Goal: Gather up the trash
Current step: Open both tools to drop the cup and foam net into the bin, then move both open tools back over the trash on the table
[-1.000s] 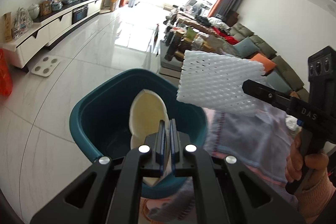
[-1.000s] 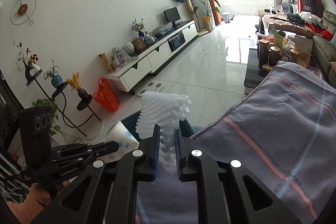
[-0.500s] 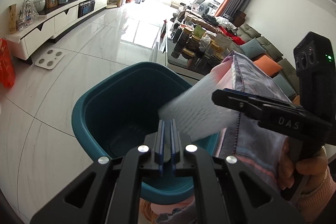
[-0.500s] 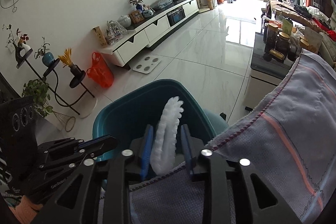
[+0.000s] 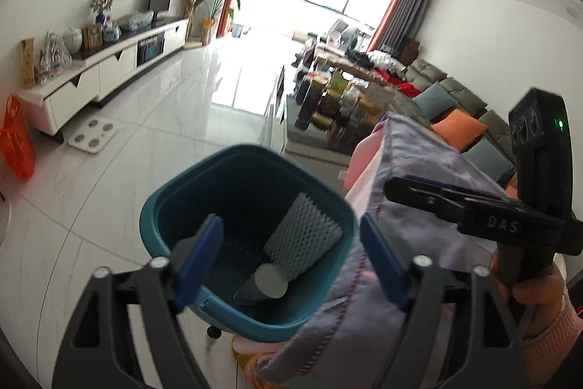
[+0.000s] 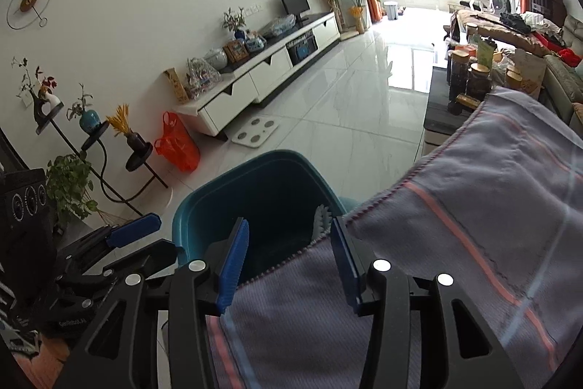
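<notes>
Foam net [image 5: 302, 236] and cup [image 5: 267, 285] inside bin [image 5: 160, 206]

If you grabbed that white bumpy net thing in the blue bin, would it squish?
Probably yes. The white foam net is an open mesh of thin strands, so it likely squashes and springs back. It looks very light for its size, leaning loosely against the wall of the teal bin.

right wrist view: the cloth [image 6: 473, 225] hides most of the foam net [image 6: 321, 220]; only its tip shows in the bin [image 6: 204, 206]. the cup is not visible there. left wrist view: the cup [image 5: 267, 283] lies partly under the net; jars [image 5: 328, 97] on the far table are blurred.
</notes>
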